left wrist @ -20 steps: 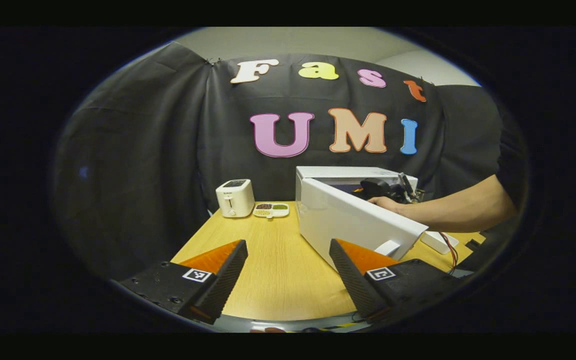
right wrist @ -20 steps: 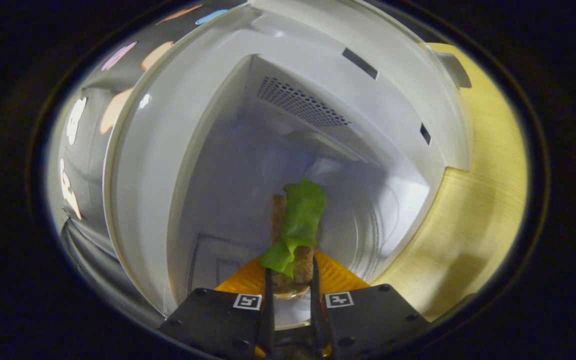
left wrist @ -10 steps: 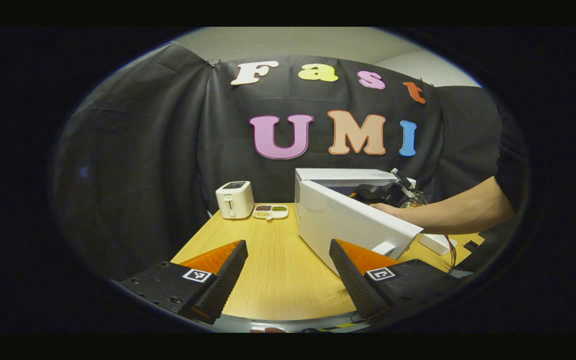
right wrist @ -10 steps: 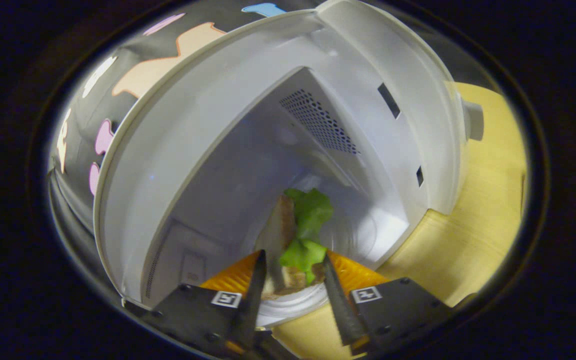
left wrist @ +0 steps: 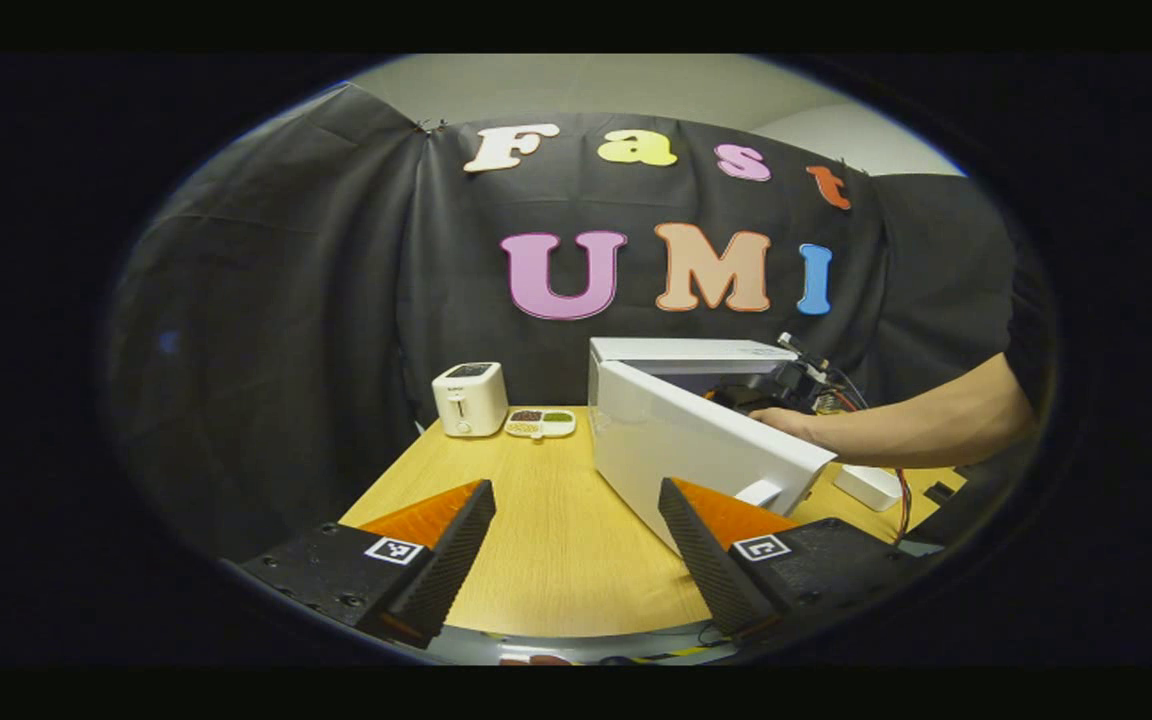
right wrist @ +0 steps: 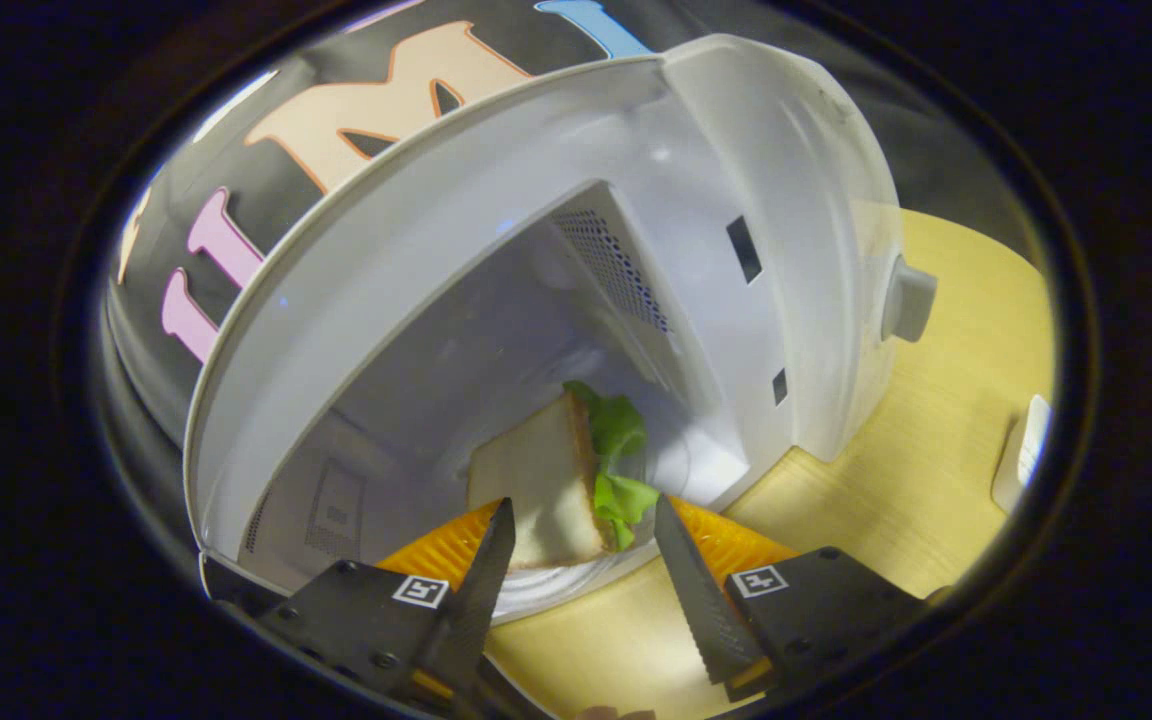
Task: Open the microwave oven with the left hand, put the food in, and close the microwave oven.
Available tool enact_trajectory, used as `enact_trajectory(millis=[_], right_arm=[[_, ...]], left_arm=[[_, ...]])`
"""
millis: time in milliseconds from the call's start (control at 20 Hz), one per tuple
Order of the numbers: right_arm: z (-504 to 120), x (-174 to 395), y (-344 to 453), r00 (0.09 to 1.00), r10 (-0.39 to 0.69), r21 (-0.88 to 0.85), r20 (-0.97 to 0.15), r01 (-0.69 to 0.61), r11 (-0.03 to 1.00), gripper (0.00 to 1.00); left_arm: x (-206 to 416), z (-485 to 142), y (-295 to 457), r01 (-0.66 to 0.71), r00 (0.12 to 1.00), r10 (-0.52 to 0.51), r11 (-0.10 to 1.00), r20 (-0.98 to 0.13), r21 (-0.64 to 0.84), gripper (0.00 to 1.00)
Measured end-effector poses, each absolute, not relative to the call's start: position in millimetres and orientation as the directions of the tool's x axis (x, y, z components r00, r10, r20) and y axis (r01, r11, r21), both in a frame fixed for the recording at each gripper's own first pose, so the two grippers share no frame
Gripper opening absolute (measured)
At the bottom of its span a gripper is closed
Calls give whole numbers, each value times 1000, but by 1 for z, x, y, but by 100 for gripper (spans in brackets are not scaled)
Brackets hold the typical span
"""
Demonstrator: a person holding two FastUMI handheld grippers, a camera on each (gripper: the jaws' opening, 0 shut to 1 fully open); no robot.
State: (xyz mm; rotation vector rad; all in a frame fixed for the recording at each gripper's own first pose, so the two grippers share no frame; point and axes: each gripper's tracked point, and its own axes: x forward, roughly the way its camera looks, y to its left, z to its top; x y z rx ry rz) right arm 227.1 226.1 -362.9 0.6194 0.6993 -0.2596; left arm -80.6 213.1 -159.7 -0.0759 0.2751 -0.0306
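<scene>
The white microwave oven stands at the right of the wooden table, its door swung wide open. In the right gripper view a sandwich with green lettuce lies on the glass turntable inside the microwave oven. My right gripper is open at the cavity's mouth, its fingers standing apart on either side of the sandwich without touching it. In the left gripper view my left gripper hangs open over the table in front of the door, holding nothing. A person's forearm reaches into the oven from the right.
A small white toaster and a white divided dish stand at the table's back edge. A white flat object with a red cable lies right of the oven. A knob sticks out of the oven's front panel.
My right gripper opened and let go of the sandwich, which tipped over onto the turntable. The gripper has drawn back out of the cavity. The left gripper has barely moved.
</scene>
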Motion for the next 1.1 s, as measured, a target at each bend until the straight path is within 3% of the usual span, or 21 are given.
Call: enact_trajectory(millis=[350, 650, 900, 1050, 1100], right_arm=[[-318, 194, 212, 815, 41, 393, -579, 235, 889, 87], [-240, 145, 193, 881, 149, 301, -448, -9, 954, 87], [-187, 105, 164, 919, 177, 155, -352, -129, 979, 86], [-160, 92, 147, 933, 180, 128, -313, -146, 981, 86], [-151, 93, 136, 937, 173, 112, -304, -145, 983, 77]], left_arm=[[-82, -169, 206, 57, 960, -64, 998, -272, -36, 97], [-72, -174, 197, 68, 965, -72, 997, -251, -25, 97], [-61, -186, 176, 110, 957, -114, 994, -267, -27, 40], [-49, -188, 189, 35, 968, -11, 995, -250, 92, 4], [-49, -191, 180, 57, 963, -28, 993, -269, 103, 0]])
